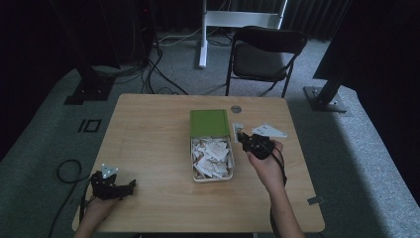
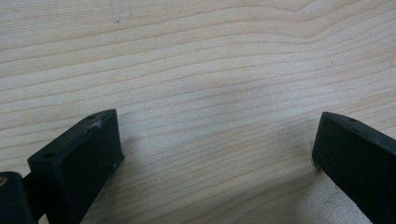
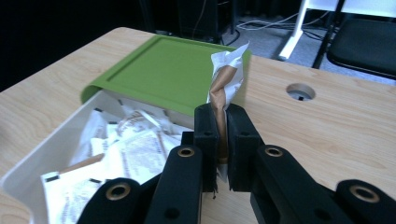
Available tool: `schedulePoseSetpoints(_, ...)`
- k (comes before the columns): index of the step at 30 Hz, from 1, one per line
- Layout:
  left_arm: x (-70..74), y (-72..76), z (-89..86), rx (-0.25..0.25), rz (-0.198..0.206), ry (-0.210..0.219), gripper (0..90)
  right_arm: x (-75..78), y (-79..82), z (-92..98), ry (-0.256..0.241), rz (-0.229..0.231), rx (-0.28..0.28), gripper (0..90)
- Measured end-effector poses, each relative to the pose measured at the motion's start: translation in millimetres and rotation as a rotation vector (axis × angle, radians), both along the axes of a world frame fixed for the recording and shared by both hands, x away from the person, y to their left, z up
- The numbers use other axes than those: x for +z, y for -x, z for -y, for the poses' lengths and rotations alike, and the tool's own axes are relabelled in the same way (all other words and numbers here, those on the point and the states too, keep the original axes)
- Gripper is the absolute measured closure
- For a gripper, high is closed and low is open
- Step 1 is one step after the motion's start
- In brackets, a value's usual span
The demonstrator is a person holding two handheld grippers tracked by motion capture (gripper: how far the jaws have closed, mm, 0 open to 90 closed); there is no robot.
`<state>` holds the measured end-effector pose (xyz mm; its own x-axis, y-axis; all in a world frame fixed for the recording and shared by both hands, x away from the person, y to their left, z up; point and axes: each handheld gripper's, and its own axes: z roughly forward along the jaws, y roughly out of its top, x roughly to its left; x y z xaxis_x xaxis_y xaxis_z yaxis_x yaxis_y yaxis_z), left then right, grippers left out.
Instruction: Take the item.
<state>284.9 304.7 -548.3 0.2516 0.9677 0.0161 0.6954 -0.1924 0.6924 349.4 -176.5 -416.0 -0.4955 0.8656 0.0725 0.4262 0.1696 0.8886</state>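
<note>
One packet point(image 3: 223, 93) stands upright, pinched in right gripper point(image 3: 222, 140), frame centre, just right of the box point(image 1: 231, 163) of packets; green lid point(image 3: 173, 70) half slid back. Left gripper point(image 2: 215, 154) gapes, nothing held, over bare table point(image 2: 210, 70), lower left of high view.

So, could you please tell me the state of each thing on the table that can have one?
Box: open, full of packets.
Lid: slid back, covering the box's far part.
Packet: upright, pinched in the right hand-held gripper.
Right hand-held gripper: shut on the packet, beside the box.
Left hand-held gripper: open, holding nothing, over bare table.
</note>
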Motion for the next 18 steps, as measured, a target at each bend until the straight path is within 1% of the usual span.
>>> schedulePoseSetpoints(10,0.0,0.1,0.2,0.002,0.000,0.002,2.3,-12.8,-4.4,22.0,0.012,-0.016,-0.051,84.9)
schedulePoseSetpoints(13,0.0,0.1,0.2,0.002,-0.001,0.001,2.3,-16.1,-5.2,25.9,0.013,-0.022,-0.062,84.9)
schedulePoseSetpoints(14,0.0,0.1,0.1,0.001,-0.001,0.001,2.3,-18.3,-5.5,28.1,0.013,-0.029,-0.062,84.9)
schedulePoseSetpoints(15,0.0,0.1,0.2,0.002,0.000,0.002,2.3,-23.4,-5.7,32.4,0.013,-0.034,-0.073,84.9)
schedulePoseSetpoints(17,0.0,0.1,0.2,0.002,0.000,0.002,2.3,-28.4,-5.5,36.9,0.003,-0.042,-0.086,84.8)
schedulePoseSetpoints(18,0.0,0.1,0.1,0.001,-0.001,0.001,2.3,-30.8,-5.5,39.2,0.009,-0.042,-0.092,84.8)
